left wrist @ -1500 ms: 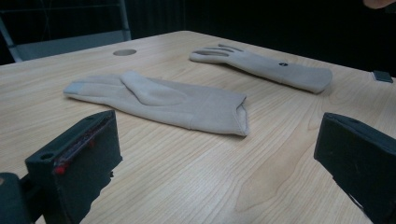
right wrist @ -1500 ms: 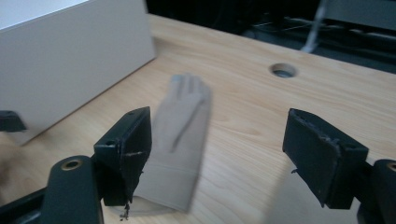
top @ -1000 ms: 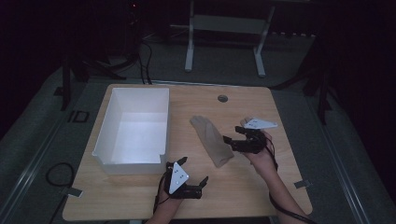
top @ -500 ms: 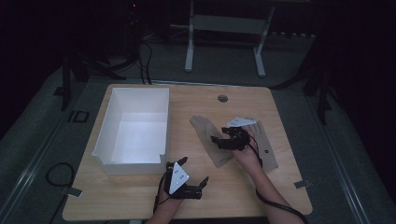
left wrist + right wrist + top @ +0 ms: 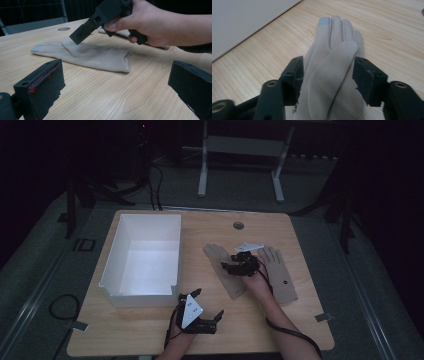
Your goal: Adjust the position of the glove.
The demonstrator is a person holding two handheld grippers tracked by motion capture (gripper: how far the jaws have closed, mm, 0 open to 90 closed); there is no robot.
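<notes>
A: Starting at the left of the high view, what sits there?

B: A white box [image 5: 142, 255], open at the top, on the left half of the wooden table [image 5: 305, 320]. Its near wall stands just beyond the left gripper [image 5: 202, 312].

A: And that gripper?

B: It rests low on the near edge of the table, a grey three-cornered plate on top. In the left gripper view its two black jaws stand wide apart with only bare wood between them. It holds nothing.

A: Next to the right?

B: A beige glove [image 5: 225, 270] lying flat at mid-table, fingers pointing away towards the far side, cuff towards the person. One fingertip carries a grey patch, seen in the right gripper view.

A: Is the right gripper [image 5: 237, 266] on it?

B: It hangs right over it. Its jaws have just been closing and stand about half open, one on each side of the glove's folded thumb part. Whether the pads press the fabric yet, I cannot tell; gaps show beside both.

A: Anything further right?

B: A second beige glove [image 5: 280, 275], flat, just beside the hand, with a small dark dot on it. A round hole [image 5: 238, 225] sits in the table near the far edge.
</notes>
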